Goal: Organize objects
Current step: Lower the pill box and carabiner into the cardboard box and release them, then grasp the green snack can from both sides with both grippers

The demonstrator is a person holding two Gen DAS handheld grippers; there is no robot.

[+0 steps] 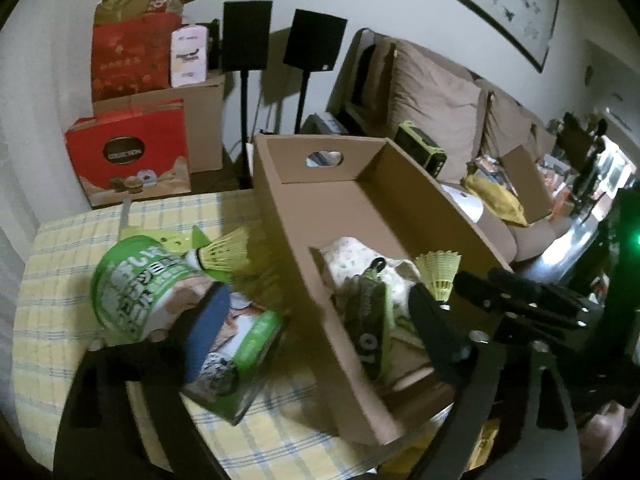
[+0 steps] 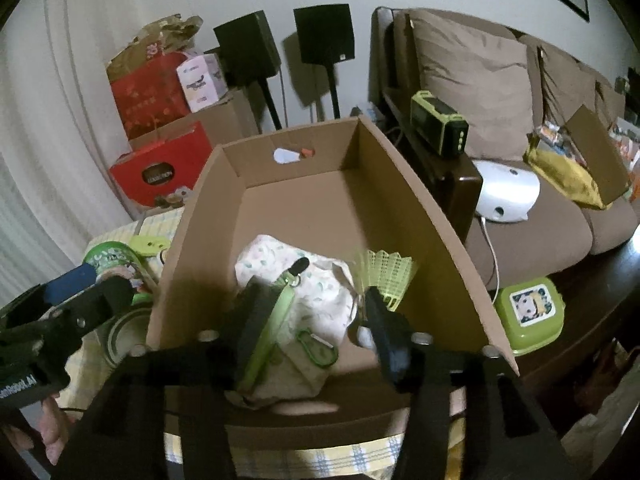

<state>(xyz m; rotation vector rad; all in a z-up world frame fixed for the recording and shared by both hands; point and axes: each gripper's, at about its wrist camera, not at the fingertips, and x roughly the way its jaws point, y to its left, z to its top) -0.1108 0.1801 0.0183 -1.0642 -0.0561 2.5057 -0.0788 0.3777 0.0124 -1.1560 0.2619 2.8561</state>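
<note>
Right wrist: shuttlecock (image 2: 384, 276) touching right tongs (image 2: 316, 320).

Left gripper (image 1: 316, 300): pointing forward and downward, jaws standing wide apart, with nothing pressed between them. Blue pad (image 1: 208, 332) on its left finger, black one on the other side. Seen also from the right wrist camera, at the lower left, reaching in beside the right gripper, with a bare hand (image 2: 48, 428) under its body, fingers curled.

Right gripper (image 2: 314, 292): also tilted downward, jaws parted but less wide, both black fingers (image 2: 256, 320) clearly apart, no pad pressing on anything. Held close beside the left one, both pointing the same way.
</note>
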